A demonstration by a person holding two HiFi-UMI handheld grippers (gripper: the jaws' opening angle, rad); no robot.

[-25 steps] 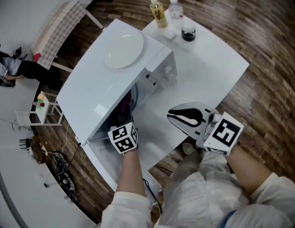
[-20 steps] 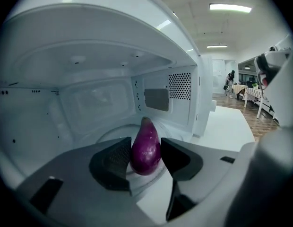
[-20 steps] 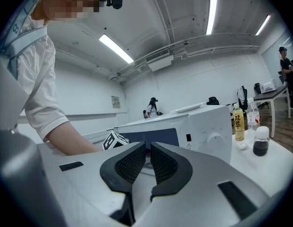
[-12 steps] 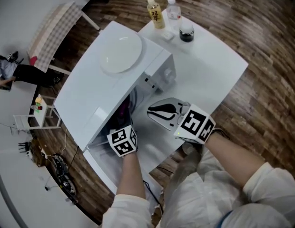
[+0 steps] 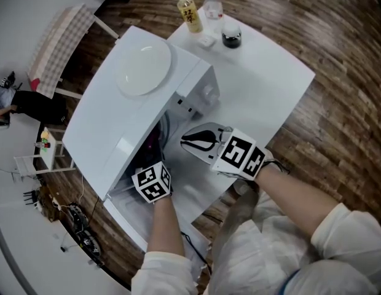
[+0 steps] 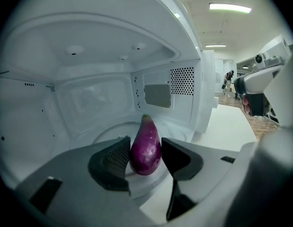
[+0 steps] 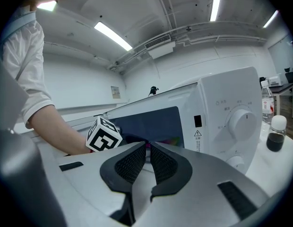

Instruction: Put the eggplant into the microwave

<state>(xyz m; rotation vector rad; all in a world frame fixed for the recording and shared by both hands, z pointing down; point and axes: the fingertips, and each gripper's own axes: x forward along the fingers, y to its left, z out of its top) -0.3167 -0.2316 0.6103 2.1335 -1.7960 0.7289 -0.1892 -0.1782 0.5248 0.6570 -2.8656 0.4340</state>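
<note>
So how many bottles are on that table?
3, clustered at the table's far corner beyond the microwave: a yellow-labelled bottle, a clear bottle, a short dark bottle. None seems hidden.

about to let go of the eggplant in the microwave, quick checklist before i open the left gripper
1. Microwave open: ok.
2. Eggplant gripped between the left gripper pads: ok.
3. Eggplant inside the cavity, over the turntable: ok.
4. Eggplant's base resting on the turntable: cannot tell.
5. Right gripper empty, jaws nearly together, outside the cavity: ok.
</note>
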